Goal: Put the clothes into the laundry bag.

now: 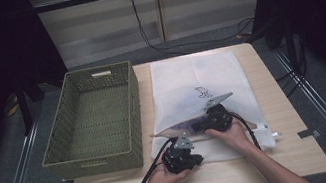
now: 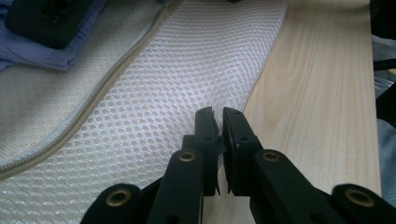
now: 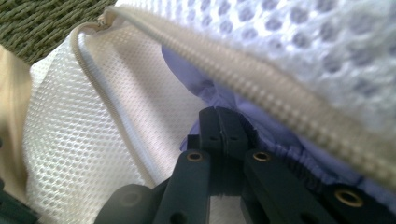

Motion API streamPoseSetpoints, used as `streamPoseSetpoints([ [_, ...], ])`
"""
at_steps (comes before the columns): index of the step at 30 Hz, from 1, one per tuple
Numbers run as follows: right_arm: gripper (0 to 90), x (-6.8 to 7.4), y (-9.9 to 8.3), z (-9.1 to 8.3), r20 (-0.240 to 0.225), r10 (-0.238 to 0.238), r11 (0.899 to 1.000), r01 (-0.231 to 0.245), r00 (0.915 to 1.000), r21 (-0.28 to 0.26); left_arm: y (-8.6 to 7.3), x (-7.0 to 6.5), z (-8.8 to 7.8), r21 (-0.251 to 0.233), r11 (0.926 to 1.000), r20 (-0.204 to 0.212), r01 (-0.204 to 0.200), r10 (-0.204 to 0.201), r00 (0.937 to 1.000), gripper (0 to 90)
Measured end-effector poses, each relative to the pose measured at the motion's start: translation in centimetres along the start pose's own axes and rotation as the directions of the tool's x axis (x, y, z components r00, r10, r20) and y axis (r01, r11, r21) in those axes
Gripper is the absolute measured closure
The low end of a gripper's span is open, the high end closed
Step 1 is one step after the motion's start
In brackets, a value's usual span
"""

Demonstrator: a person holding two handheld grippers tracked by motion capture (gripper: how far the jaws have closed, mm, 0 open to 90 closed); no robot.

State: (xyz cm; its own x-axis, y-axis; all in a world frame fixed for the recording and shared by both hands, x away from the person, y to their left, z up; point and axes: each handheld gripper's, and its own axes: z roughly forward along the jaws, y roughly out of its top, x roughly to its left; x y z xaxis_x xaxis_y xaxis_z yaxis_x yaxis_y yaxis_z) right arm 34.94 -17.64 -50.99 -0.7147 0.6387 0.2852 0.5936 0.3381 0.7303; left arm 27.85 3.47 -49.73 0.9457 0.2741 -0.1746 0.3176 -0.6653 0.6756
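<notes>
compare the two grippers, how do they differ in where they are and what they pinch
The left gripper sits at the near edge of the mesh bag, pinching the white netting just beside the bare table. The right gripper reaches inside the bag's open zipper, its tips against the purple cloth tucked within. In the high view the right one lies farther up the bag than the left. Both have their jaws shut.

White mesh bag (image 1: 185, 82), lavender cloth (image 3: 280, 128) inside, olive woven basket (image 1: 94, 118).
</notes>
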Motion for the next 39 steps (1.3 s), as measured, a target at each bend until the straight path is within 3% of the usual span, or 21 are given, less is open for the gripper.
streamPoseSetpoints([
  [2, 90.0, -0.2, 0.1, 0.1, 0.007, 0.001, 1.000, 0.000, 1.0000, -0.004, -0.1, 0.0, 0.2, -0.030, 0.9995, 0.004, 0.010, -0.010, 0.9999, 85.1],
  [11, 90.0, -0.6, 0.6, 0.3, 0.044, 0.003, 1.000, -0.002, 0.9990, -0.009, -0.1, -0.1, 0.2, -0.026, 0.9996, 0.001, 0.009, -0.009, 1.0000, 85.3],
  [12, 90.0, -0.7, 0.6, 0.3, 0.048, 0.007, 1.000, -0.007, 0.9988, -0.011, 0.0, -0.1, 0.0, 0.000, 1.0000, -0.002, 0.005, -0.005, 1.0000, 85.3],
  [15, 90.0, -0.9, 0.8, 0.4, 0.060, 0.009, 1.000, -0.009, 0.9981, -0.012, 0.0, 0.0, 0.1, -0.011, 0.9995, 0.001, -0.030, 0.030, 0.9995, 85.2],
  [23, 89.8, -1.2, 1.1, 0.7, 0.098, 0.023, 0.999, -0.021, 0.9949, -0.027, 0.0, -0.1, 0.2, -0.021, 0.9998, 0.002, 0.001, -0.001, 1.0000, 85.2],
  [27, 89.7, -1.4, 1.3, 0.8, 0.123, 0.028, 0.999, -0.024, 0.9920, -0.036, 0.1, -0.1, 0.1, -0.007, 0.9999, 0.002, -0.007, 0.007, 1.0000, 85.2],
  [29, 89.7, -1.5, 1.4, 0.9, 0.130, 0.034, 0.999, -0.029, 0.9909, -0.040, 0.1, -0.2, 0.1, -0.009, 0.9999, -0.001, 0.007, -0.007, 1.0000, 85.3],
  [32, 89.7, -1.7, 1.6, 1.1, 0.144, 0.044, 0.998, -0.037, 0.9886, -0.050, 0.2, 0.0, -0.1, 0.022, 0.9994, 0.000, -0.027, 0.027, 0.9996, 85.3],
  [35, 89.3, -1.8, 1.8, 1.2, 0.154, 0.044, 0.998, -0.036, 0.9870, -0.050, 0.2, 0.0, 0.1, 0.000, 1.0000, 0.004, -0.003, 0.003, 1.0000, 85.4],
  [38, 89.2, -1.9, 1.9, 1.3, 0.168, 0.048, 0.998, -0.039, 0.9847, -0.056, 0.1, 0.0, 0.2, -0.016, 0.9999, 0.003, -0.005, 0.006, 1.0000, 85.5],
  [39, 89.1, -1.9, 2.0, 1.3, 0.175, 0.054, 0.997, -0.044, 0.9830, -0.058, 0.2, 0.0, 0.1, 0.001, 1.0000, 0.004, -0.002, 0.002, 1.0000, 85.5],
])
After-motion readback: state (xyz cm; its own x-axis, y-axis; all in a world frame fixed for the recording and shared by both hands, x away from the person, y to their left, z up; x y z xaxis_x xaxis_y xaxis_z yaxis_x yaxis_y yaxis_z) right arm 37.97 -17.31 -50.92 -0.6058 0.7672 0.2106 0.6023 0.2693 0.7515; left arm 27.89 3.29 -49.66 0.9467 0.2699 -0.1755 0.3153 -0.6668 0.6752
